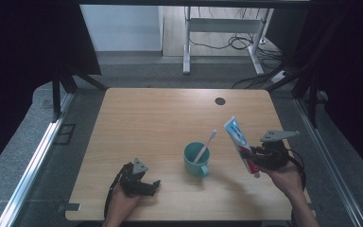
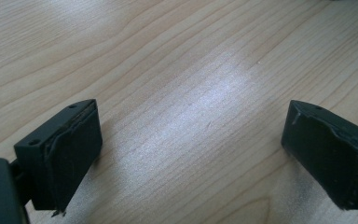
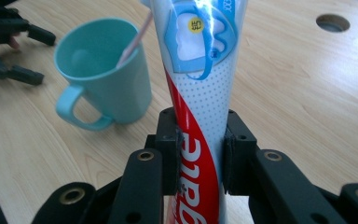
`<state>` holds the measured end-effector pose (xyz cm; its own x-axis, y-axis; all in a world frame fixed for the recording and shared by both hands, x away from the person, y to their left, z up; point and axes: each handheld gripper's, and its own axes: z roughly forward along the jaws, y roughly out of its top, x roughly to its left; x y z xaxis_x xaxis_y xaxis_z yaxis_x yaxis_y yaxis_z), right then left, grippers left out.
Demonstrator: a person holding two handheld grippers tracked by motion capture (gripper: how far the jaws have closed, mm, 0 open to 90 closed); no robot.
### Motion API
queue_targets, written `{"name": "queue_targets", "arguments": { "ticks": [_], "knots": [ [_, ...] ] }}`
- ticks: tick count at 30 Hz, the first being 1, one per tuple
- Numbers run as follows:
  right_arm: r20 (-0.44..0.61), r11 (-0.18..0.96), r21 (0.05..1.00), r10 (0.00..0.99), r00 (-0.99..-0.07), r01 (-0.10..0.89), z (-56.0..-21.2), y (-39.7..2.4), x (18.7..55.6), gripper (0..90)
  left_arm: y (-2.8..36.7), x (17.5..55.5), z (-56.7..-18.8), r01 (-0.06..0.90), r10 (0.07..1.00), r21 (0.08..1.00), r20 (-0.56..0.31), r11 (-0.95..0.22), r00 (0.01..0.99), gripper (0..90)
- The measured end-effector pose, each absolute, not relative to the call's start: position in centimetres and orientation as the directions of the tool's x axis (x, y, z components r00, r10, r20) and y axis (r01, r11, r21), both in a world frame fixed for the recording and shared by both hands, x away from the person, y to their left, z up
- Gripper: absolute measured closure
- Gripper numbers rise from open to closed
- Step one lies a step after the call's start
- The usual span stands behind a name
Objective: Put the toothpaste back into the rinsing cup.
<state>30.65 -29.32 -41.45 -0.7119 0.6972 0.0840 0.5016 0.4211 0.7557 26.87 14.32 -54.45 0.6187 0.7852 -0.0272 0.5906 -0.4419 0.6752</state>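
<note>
Near the front-left edge of the wooden worktop (image 1: 160,113), the left tool (image 1: 147,185), resting low in the person's left hand (image 1: 123,201), jaws spread wide in the left gripper view with nothing but bare wood grain between the two black pads (image 2: 77,156). Right of it, toward the middle of the worktop, a teal mug (image 1: 196,160) standing upright, handle turned toward the person's side, with a toothbrush (image 1: 205,145) leaning inside, its head up and tilted to the right. Farther right, just beside the mug but apart from it, a toothpaste tube (image 1: 239,142) held above the worktop in the right tool (image 1: 254,160), crimped end up and leaning back-left, cap end low, probably just clear of the wood, though hard to judge from above. Seen along the right gripper view: jaws closed partway, both pads pressed against the red-and-white lower part of the tube, blue and white print above the grip. Beyond, near the far edge, a round cable hole (image 1: 220,100) in the worktop. Right hand (image 1: 288,179) under the tool at the front-right corner.
</note>
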Motion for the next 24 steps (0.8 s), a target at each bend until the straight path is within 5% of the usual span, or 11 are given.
{"name": "queue_targets", "arguments": {
  "ticks": [24],
  "knots": [
    [0.141,0.335,0.837,0.632,-0.762,0.432,-39.7,-26.3,30.8,72.1,14.3,26.9,-54.4,0.591,0.784,0.673,-0.026,-0.445,0.62,4.9]
  ]
}}
